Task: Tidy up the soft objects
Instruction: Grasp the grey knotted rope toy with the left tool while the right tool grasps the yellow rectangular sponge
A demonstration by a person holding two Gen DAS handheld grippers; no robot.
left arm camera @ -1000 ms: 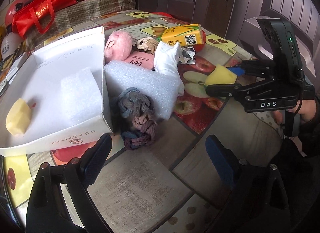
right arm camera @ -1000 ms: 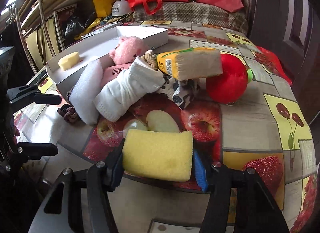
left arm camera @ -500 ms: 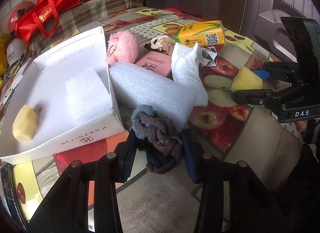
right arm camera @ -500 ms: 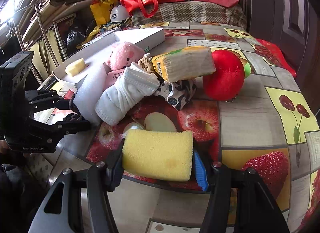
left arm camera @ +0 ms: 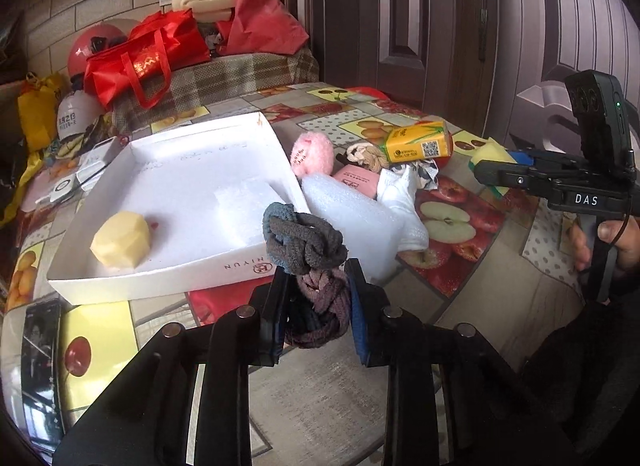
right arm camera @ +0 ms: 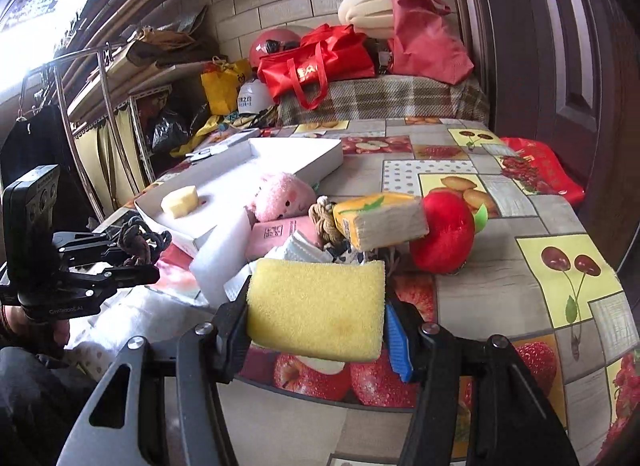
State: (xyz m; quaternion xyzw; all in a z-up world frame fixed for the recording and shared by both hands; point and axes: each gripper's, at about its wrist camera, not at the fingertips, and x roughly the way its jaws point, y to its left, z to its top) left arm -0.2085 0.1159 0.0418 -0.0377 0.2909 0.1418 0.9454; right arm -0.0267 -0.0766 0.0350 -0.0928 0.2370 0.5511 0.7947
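Grey-blue and mauve braided rope (left arm camera: 310, 262); yellow sponge (right arm camera: 316, 308); white box (left arm camera: 160, 290); fruit-patterned desk (right arm camera: 520, 193); pink plush (right arm camera: 282, 195).

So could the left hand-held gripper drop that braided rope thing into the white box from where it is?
Probably yes. The left hand-held gripper holds the braided rope just in front of the white box, whose top is open; only a yellow foam lump and a white foam block lie inside.

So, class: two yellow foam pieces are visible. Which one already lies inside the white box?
The pale faceted yellow chunk, resting on the white box floor. The rectangular yellow sponge is clamped in the right tool.
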